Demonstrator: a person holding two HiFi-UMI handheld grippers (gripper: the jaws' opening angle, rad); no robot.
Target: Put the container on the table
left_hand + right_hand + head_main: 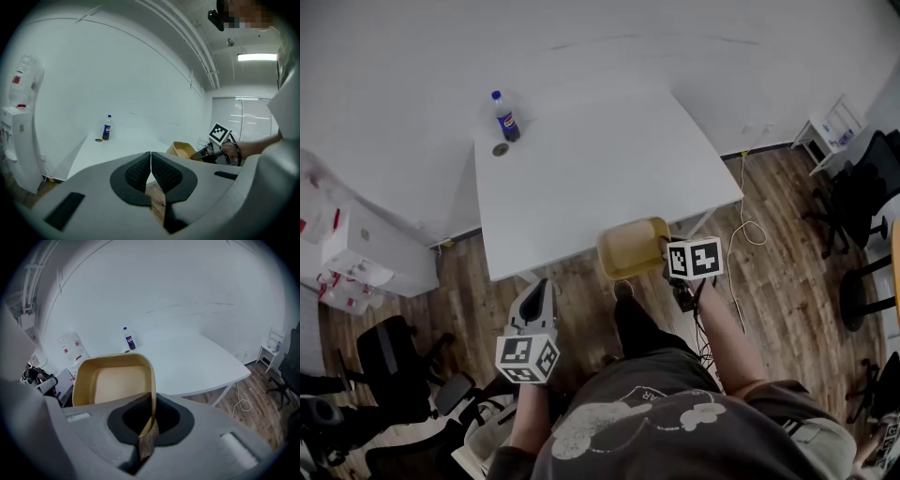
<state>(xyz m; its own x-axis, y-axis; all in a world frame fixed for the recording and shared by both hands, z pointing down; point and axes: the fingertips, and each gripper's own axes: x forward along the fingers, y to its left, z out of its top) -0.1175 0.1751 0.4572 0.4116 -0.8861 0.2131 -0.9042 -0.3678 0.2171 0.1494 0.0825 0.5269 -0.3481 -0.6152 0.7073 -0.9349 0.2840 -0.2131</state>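
Right claw (pixel 150 417) pinches the container (pixel 115 385) by its thin right wall; it looks light, stiff and likely to tilt. Left claw (pixel 151 169) is closed on nothing.

The head view looks steeply down from above the person onto the whole white table (pixel 600 159), from well off. The left gripper view sits low behind the left gripper (pixel 151 161), faces across the tabletop to the wall (pixel 117 79) and catches the right gripper (pixel 202 153) at its right. The right gripper view looks close over the container (pixel 117 380) at the same table; all three views share the table and the bottle (pixel 505 116).
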